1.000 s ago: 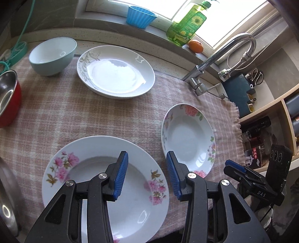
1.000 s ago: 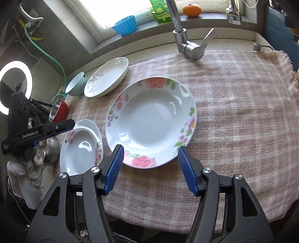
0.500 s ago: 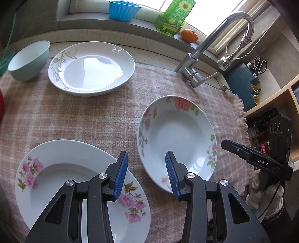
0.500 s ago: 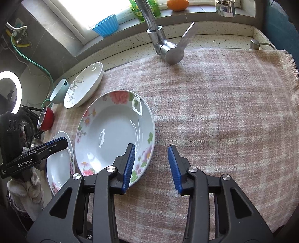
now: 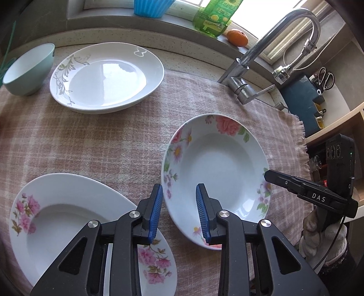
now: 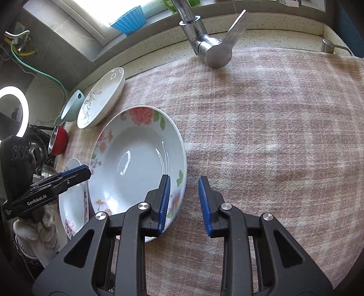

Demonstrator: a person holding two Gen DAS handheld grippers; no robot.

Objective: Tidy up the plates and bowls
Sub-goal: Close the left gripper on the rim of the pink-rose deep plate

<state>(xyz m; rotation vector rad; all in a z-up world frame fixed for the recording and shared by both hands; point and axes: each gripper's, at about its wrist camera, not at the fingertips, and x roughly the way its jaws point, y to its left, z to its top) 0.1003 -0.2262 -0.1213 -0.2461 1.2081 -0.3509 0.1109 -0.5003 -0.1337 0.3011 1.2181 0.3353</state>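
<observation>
A rose-patterned plate (image 5: 218,168) lies on the checked cloth (image 5: 95,145); it also shows in the right wrist view (image 6: 134,168). My left gripper (image 5: 179,211) is open, its jaws astride the plate's near-left rim. My right gripper (image 6: 184,202) is open, astride the plate's right rim. A pink-flower plate (image 5: 68,220) lies at front left, partly under the left gripper. A grey-leaf plate (image 5: 107,75) and a pale green bowl (image 5: 27,70) stand at the back.
A faucet (image 5: 261,63) rises at the back right. A blue cup (image 5: 150,8), a green bottle (image 5: 213,18) and an orange (image 5: 237,37) stand on the sill. A red-sided metal bowl (image 6: 58,141) stands far left in the right wrist view. Shelves (image 5: 336,127) stand right.
Both grippers have closed in on the rose-patterned plate, the left from its left, the right from its right. The right jaws have narrowed. The plates have not moved.
</observation>
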